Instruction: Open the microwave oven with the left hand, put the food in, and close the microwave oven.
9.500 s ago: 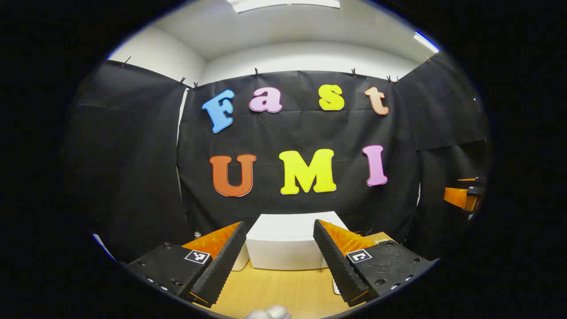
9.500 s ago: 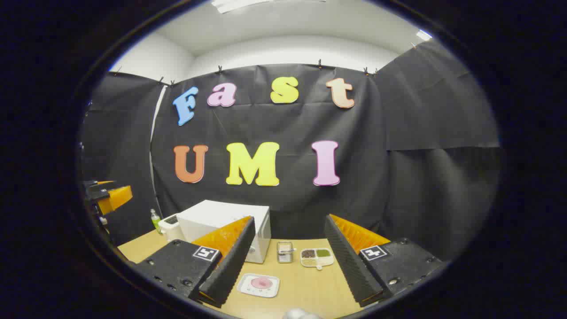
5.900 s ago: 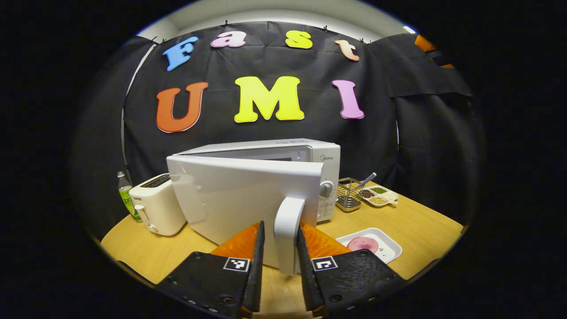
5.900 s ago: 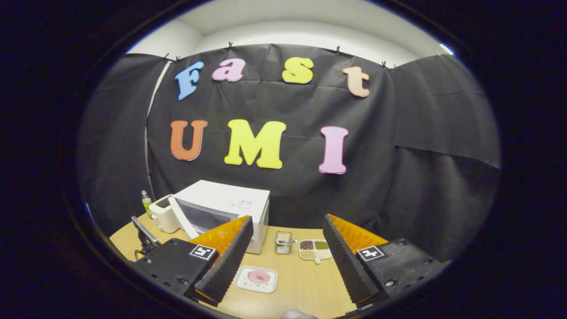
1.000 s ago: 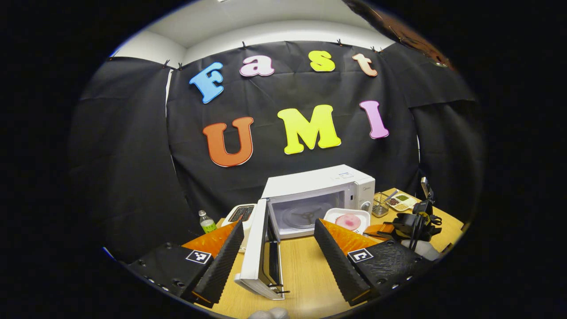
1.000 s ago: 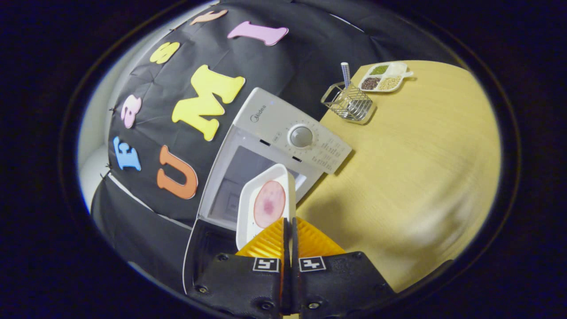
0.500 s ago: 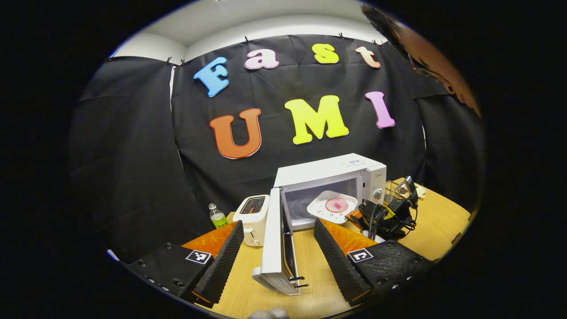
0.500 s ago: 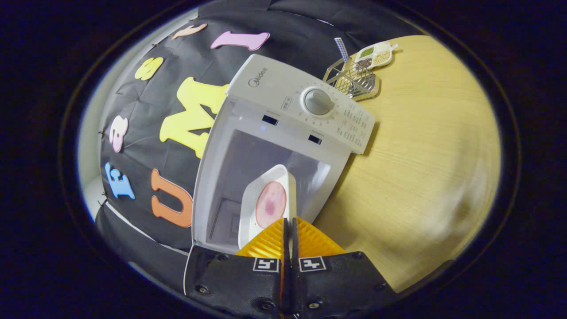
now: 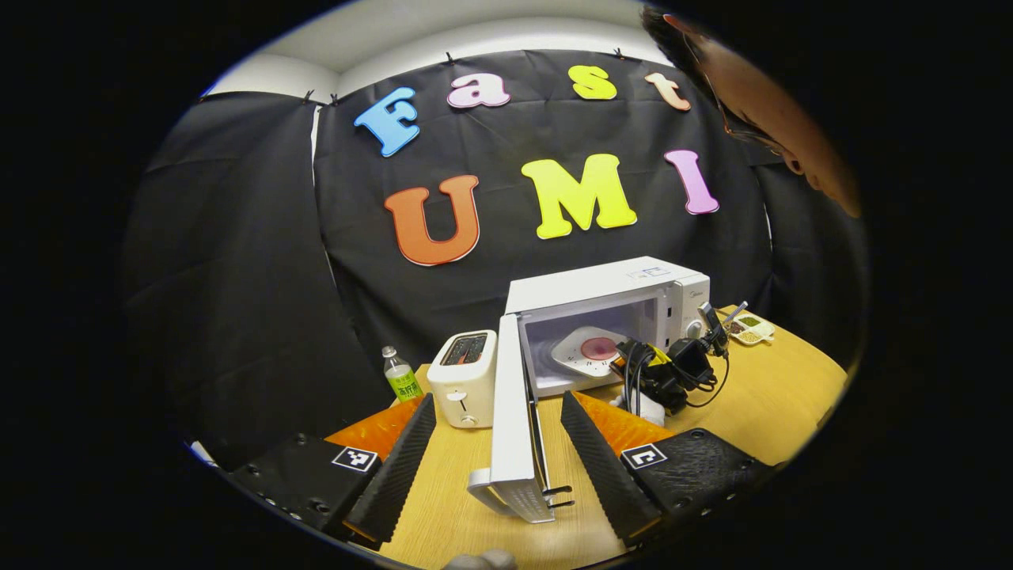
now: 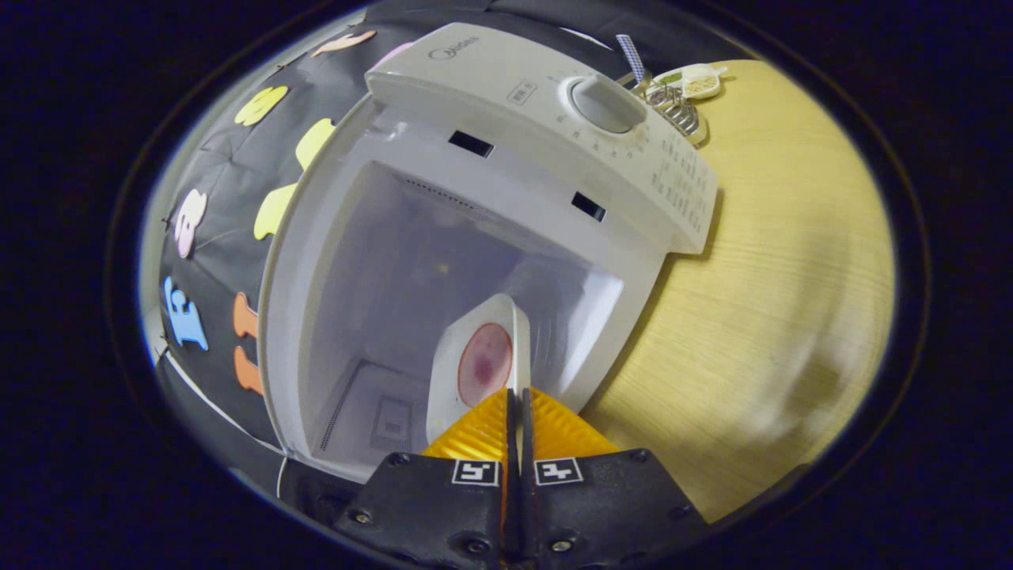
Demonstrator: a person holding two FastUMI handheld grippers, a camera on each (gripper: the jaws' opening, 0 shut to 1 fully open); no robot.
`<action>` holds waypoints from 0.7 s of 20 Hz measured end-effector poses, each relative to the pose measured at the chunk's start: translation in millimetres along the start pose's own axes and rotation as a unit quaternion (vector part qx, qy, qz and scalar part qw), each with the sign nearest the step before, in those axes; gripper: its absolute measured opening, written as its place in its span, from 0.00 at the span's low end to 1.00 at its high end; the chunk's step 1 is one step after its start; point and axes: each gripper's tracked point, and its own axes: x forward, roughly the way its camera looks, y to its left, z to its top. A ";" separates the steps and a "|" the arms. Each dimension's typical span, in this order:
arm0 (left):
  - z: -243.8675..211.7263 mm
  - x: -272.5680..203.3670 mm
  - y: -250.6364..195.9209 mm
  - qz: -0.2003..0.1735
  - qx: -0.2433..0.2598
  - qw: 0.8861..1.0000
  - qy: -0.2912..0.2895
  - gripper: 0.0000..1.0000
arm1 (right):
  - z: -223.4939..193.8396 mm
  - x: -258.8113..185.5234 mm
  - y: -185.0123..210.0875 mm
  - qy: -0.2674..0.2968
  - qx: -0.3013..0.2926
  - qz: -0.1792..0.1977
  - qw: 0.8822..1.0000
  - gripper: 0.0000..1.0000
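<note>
The microwave oven (image 9: 605, 313) stands on the wooden table (image 9: 783, 396) with its door (image 9: 514, 427) swung wide, edge-on in the left gripper view between that gripper's two fingers. The food, a pink round slice (image 10: 484, 364) on a white tray (image 10: 475, 360), sits partway into the oven's cavity. In the right gripper view the right gripper (image 10: 516, 431) has its fingers pressed together on the near rim of the tray, holding it inside the oven's opening, with the control panel and round dial (image 10: 605, 103) above it. From the left gripper view the same tray shows inside the lit cavity, with the right gripper and its tangle of cable just in front of the opening.

The left gripper (image 9: 498, 455) hangs back from the oven, its fingers spread wide and holding nothing; the door's free edge lies between them without touching either.

A white toaster (image 9: 465, 376) stands just left of the door, with a small bottle (image 9: 402, 376) beside it. A wire rack (image 10: 673, 99) and a divided dish (image 9: 748, 326) sit right of the oven. The person's head leans in at upper right.
</note>
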 end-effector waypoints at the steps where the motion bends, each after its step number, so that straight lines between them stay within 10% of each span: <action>1: -0.6 2.8 1.1 0.002 0.001 1.000 0.002 0.96 | 1.4 7.5 -0.8 -0.006 -0.001 -0.003 1.000 0.03; 12: -0.2 9.6 2.9 0.002 0.013 1.000 -0.001 0.96 | 45.2 4.5 -4.1 -0.062 -0.053 -0.041 0.996 0.11; 14: 3.9 7.2 1.0 0.002 0.011 1.000 -0.006 0.96 | 63.1 -8.4 3.2 -0.083 -0.090 -0.035 0.992 0.43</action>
